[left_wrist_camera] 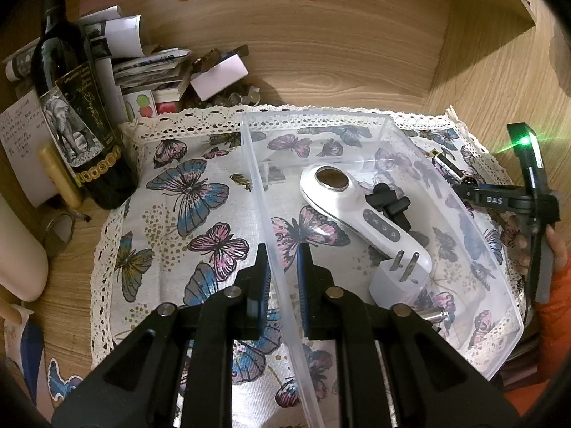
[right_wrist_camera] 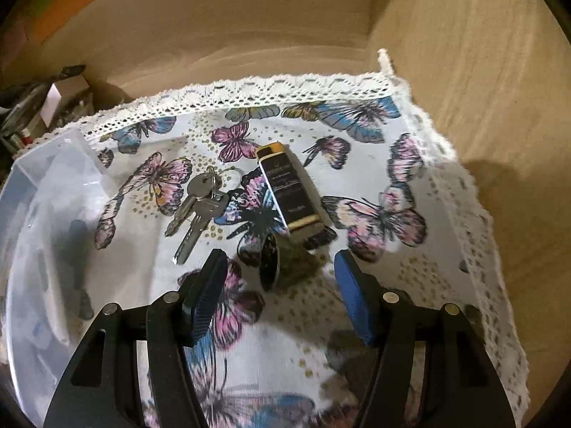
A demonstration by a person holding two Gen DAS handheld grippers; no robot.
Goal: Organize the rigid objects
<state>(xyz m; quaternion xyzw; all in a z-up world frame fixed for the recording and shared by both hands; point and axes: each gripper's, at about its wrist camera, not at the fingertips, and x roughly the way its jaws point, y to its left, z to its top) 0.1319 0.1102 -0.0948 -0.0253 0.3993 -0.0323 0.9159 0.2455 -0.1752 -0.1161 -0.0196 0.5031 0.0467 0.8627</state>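
A clear plastic bin [left_wrist_camera: 492, 271] stands on a butterfly cloth [left_wrist_camera: 185, 192]. It holds a white handheld device [left_wrist_camera: 360, 210], a white plug adapter [left_wrist_camera: 396, 281] and a black clip [left_wrist_camera: 390, 205]. My left gripper [left_wrist_camera: 282, 274] is shut on the bin's left wall. In the right wrist view, my right gripper [right_wrist_camera: 282, 296] is open just above the cloth [right_wrist_camera: 392, 285]. A black and gold lighter [right_wrist_camera: 289, 192] and a small round dark object [right_wrist_camera: 271, 264] lie just ahead of its fingers. Keys [right_wrist_camera: 198, 207] lie to the left, beside the bin [right_wrist_camera: 39, 214].
A wine bottle [left_wrist_camera: 78, 117] stands at the left, with papers and boxes [left_wrist_camera: 150, 67] behind it. Wooden walls close the back [left_wrist_camera: 321, 53] and right [right_wrist_camera: 481, 89]. The right gripper shows at the bin's right side in the left wrist view [left_wrist_camera: 499, 196].
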